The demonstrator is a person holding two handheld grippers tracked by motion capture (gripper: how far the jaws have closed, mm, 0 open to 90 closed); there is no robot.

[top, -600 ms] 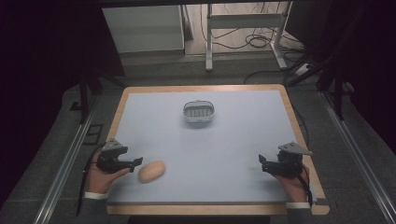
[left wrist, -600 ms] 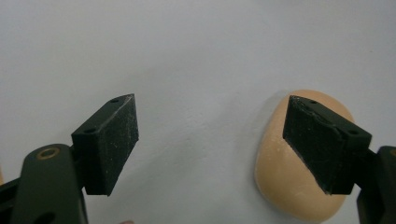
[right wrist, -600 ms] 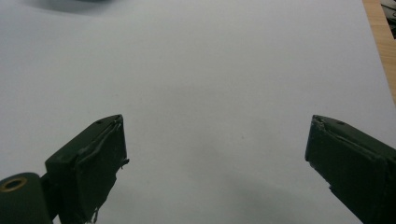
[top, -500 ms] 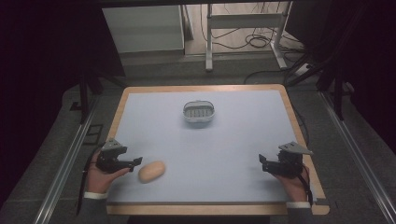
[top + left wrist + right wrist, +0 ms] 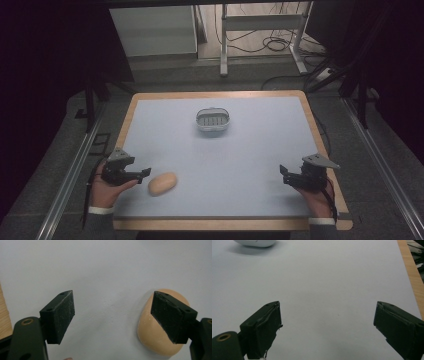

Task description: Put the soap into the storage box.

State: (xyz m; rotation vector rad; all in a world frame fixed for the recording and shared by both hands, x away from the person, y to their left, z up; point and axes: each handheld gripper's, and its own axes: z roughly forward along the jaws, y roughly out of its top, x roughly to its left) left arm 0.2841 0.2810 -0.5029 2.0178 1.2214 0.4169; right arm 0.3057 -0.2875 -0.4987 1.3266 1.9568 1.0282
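Observation:
A tan, oval potato-like object lies on the pale blue table top near the front left. My left gripper sits just left of it, open, with bare table between its jaws. In the left gripper view the tan object lies partly behind the right-hand jaw, outside the gap, and the left gripper holds nothing. My right gripper rests at the front right, open and empty; in its own view the right gripper has bare table between the jaws. A small grey-white basket stands at the table's middle back.
The table has a wooden rim all round. The basket's edge shows at the top left of the right gripper view. Beyond the table are metal frame legs, cables on the floor and a rail along each side.

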